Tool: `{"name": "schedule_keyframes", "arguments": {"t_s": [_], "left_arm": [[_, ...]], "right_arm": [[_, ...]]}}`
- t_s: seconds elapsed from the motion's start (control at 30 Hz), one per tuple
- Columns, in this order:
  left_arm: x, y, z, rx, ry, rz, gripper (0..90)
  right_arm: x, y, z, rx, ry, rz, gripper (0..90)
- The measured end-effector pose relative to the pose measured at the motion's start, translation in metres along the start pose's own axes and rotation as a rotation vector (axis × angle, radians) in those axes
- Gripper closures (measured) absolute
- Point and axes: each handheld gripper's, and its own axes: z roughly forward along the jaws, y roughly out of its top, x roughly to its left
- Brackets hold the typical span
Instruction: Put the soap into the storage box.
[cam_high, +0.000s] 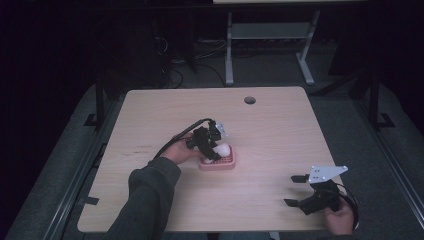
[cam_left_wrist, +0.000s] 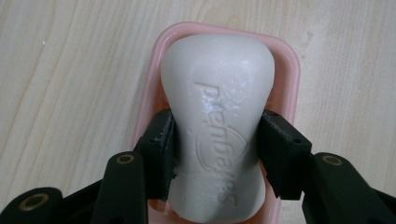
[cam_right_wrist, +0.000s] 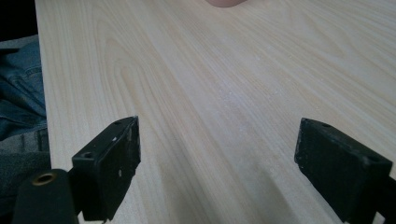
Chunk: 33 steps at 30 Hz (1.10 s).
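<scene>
Left gripper (cam_left_wrist: 217, 140) is clamped on the white waisted soap bar (cam_left_wrist: 218, 107) above the pink plastic soap dish (cam_left_wrist: 292, 70). Smooth soap may slip; right gripper (cam_right_wrist: 217, 168) stands apart.

The light wooden table (cam_high: 280, 135) has rounded corners, and a small round hole (cam_high: 249, 100) sits close to its far edge, a little right of the middle. A short dark strip (cam_high: 88, 201) clings to the left edge near the near corner. Beyond the far edge, on the dark floor, stands the pale metal frame of another desk (cam_high: 270, 35), with loose cables (cam_high: 172, 75) lying to its left. Blue denim (cam_right_wrist: 21, 102) shows past the table's edge in the right gripper view.
</scene>
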Motion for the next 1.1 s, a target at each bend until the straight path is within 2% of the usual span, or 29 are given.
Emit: {"name": "schedule_keyframes", "arguments": {"t_s": [0.2,1.1], "left_arm": [[0.0005,0.0006,0.0032,-0.001,-0.001,-0.009,49.6],[-0.0008,0.0016,0.0101,0.025,0.002,0.004,49.1]], "right_arm": [[0.0001,0.0001,0.0001,0.0,0.001,-0.001,14.1],[-0.0001,0.0003,0.0003,0.003,0.001,-0.004,14.0]]}}
